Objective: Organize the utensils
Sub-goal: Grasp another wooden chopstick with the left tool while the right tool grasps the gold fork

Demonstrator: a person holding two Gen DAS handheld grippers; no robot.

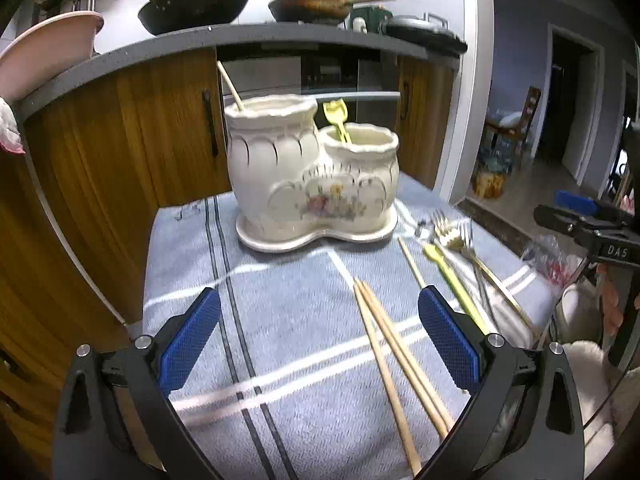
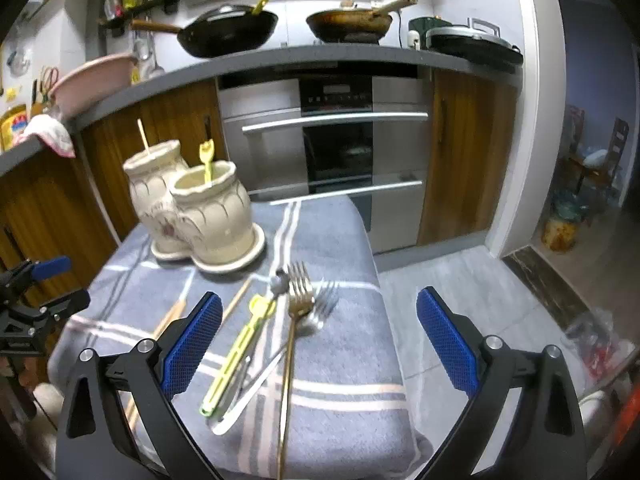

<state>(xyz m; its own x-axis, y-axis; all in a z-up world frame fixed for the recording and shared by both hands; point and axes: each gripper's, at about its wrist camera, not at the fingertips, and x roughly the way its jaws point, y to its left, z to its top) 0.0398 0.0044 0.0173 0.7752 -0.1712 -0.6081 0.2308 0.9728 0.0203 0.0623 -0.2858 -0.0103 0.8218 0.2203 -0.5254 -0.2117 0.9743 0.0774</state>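
Note:
A cream ceramic double-pot holder (image 1: 312, 176) stands at the far end of the grey-blue towel (image 1: 280, 300); it also shows in the right wrist view (image 2: 200, 212). One chopstick (image 1: 230, 84) stands in its tall pot and a yellow utensil (image 1: 338, 120) in its low pot. Two wooden chopsticks (image 1: 394, 360) lie between my left gripper's (image 1: 320, 304) open jaws. A third chopstick (image 1: 411, 264), a yellow-green utensil (image 2: 240, 356), a gold fork (image 2: 294, 328) and silver forks (image 2: 324, 304) lie to the right. My right gripper (image 2: 318, 304) is open and empty above them.
Wooden cabinets (image 1: 120, 140) and an oven (image 2: 336, 140) stand behind the towel-covered surface. Woks (image 2: 228, 32) sit on the counter above. The towel's right edge (image 2: 384, 320) drops to a tiled floor. The right gripper (image 1: 592, 228) shows at the right of the left wrist view.

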